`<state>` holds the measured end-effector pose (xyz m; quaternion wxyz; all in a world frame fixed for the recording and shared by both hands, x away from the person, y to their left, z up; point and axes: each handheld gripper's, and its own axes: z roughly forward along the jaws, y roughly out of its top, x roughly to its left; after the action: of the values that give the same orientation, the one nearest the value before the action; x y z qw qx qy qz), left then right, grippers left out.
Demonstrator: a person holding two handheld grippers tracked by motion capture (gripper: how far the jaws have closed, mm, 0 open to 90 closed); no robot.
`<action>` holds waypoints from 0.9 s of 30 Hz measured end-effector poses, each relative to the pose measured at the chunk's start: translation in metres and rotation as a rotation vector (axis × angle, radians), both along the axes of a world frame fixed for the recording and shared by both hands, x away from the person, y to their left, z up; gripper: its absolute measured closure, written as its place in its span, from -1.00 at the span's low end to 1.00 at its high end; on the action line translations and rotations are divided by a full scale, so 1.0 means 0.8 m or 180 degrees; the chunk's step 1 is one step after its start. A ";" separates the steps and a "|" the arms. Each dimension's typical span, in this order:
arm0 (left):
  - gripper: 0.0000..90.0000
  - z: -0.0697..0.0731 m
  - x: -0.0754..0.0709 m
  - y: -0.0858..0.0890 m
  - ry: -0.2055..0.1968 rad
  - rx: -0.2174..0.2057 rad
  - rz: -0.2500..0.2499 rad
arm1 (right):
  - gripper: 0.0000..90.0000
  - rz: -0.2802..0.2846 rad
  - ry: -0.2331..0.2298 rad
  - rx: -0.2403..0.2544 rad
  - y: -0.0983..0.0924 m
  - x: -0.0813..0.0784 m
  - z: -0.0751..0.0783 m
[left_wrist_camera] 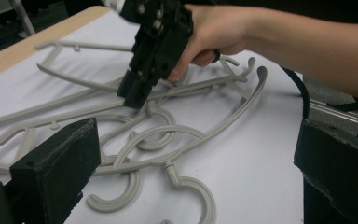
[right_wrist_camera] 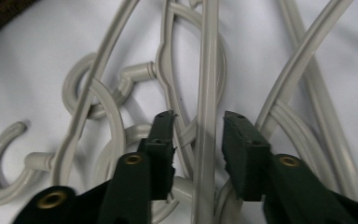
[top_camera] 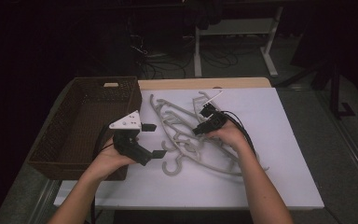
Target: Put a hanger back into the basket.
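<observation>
A tangled pile of several grey plastic hangers lies in the middle of the white table top. My right gripper points down into the pile. In the right gripper view its jaws stand apart on either side of one straight hanger bar, and the pads do not press on it. My left gripper hovers at the pile's left edge, open wide with nothing between its jaws. The left gripper view looks across the hangers at the right gripper.
A dark brown wicker basket stands at the table's left edge, right beside the left hand. Behind the table are desk legs and cables on a dark floor. The table's right part and near strip lie bare.
</observation>
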<state>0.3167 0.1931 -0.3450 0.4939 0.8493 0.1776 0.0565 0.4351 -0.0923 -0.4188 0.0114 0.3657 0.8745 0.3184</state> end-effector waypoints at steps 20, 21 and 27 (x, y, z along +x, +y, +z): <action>-0.99 -0.031 -0.010 -0.024 0.0164 0.0018 0.0053 | 0.32 -0.0185 -0.0394 0.0037 -0.078 -0.080 0.025; -0.99 -0.033 -0.010 -0.025 0.0169 0.0013 0.0054 | 0.32 -0.0185 -0.0394 0.0037 -0.078 -0.080 0.025; -0.99 -0.053 -0.010 -0.029 0.0212 0.0021 0.0092 | 0.30 -0.0033 -0.0403 0.0105 -0.079 -0.112 0.021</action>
<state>0.3089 0.1699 -0.3871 0.4840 0.8497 0.2060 0.0358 0.3452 -0.1556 -0.4020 0.0623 0.3495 0.8648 0.3551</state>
